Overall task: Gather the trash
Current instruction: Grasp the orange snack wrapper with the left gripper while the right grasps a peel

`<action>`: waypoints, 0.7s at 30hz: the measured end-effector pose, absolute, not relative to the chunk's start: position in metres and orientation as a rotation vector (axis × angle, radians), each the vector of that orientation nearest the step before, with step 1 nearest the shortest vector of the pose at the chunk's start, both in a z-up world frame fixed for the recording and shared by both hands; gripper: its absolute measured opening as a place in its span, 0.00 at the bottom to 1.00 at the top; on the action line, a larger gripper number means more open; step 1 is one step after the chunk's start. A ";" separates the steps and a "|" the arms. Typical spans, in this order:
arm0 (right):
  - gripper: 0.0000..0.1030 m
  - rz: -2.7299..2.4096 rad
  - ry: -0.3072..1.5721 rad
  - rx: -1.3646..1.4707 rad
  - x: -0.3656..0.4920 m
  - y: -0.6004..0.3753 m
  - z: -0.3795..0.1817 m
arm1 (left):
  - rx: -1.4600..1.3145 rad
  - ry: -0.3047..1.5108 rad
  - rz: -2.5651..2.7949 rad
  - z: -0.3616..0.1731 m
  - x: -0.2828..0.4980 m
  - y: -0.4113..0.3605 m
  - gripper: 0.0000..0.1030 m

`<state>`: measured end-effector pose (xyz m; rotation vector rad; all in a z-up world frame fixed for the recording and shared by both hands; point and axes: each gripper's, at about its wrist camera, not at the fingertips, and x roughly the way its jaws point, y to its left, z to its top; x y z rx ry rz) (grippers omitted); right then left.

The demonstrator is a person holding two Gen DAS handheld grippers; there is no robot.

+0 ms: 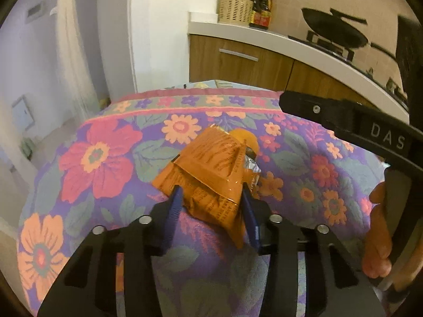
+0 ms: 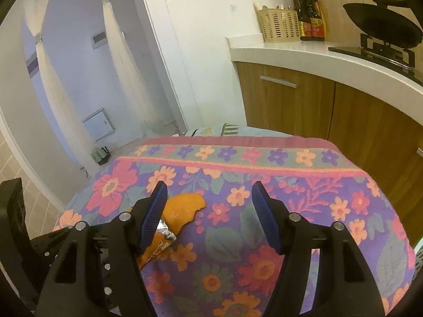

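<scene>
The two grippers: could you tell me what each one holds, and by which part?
The left gripper pinches the orange wrapper at its near lower end. The right gripper is open, holding nothing.

home kitchen | wok point(image 2: 383, 23) on stove, wooden cabinets point(image 2: 285, 97), sauce bottles point(image 2: 312, 18), probably a utensil basket point(image 2: 280, 25)
</scene>
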<state>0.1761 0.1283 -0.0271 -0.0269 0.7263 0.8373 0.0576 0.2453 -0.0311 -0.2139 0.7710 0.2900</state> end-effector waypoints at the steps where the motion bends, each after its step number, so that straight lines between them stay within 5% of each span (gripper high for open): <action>1: 0.61 0.845 0.726 -0.025 0.175 0.129 -0.027 | -0.230 0.765 0.293 -0.031 0.055 0.248 0.34; 4: 0.61 0.853 0.729 -0.045 0.171 0.134 -0.029 | -0.265 0.743 0.309 -0.030 0.050 0.253 0.17; 21: 0.61 0.826 0.813 -0.286 0.154 0.199 -0.053 | -0.387 0.689 0.418 -0.028 0.032 0.284 0.19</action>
